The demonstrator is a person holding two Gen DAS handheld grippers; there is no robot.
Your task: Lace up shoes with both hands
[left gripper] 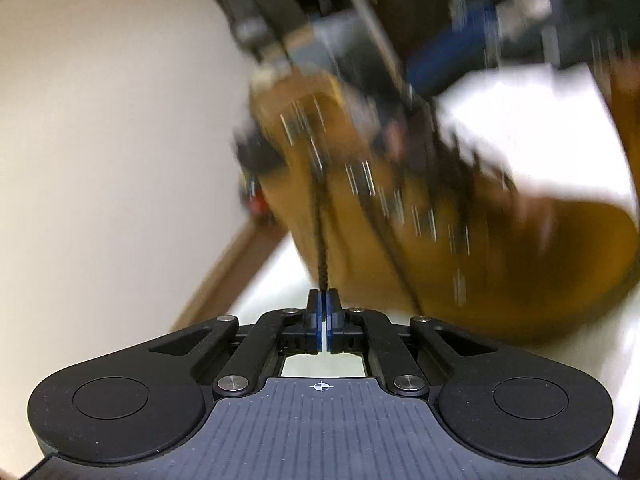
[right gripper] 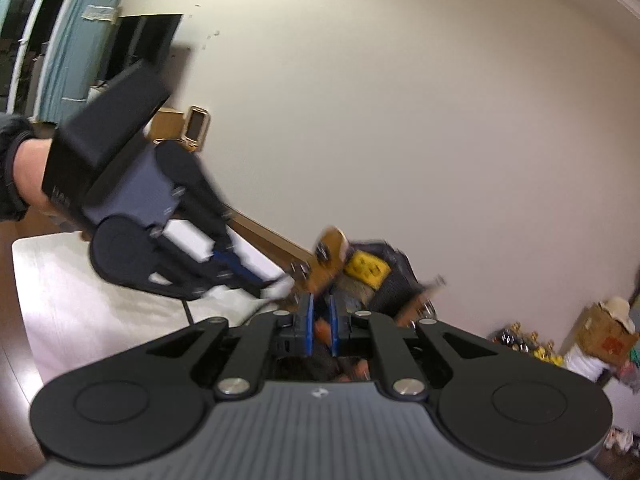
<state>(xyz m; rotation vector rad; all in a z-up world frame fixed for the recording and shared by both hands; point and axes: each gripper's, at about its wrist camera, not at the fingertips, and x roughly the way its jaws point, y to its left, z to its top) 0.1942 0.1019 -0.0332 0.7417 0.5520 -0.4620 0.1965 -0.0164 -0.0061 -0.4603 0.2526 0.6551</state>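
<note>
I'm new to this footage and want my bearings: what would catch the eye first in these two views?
In the left wrist view, a blurred tan boot fills the middle and right, and a dark lace runs taut from it down into the shut left tongs. In the right wrist view, the right tongs stand slightly apart by the boot's top, while the left tongs reach in from the left over a white mat.
</note>
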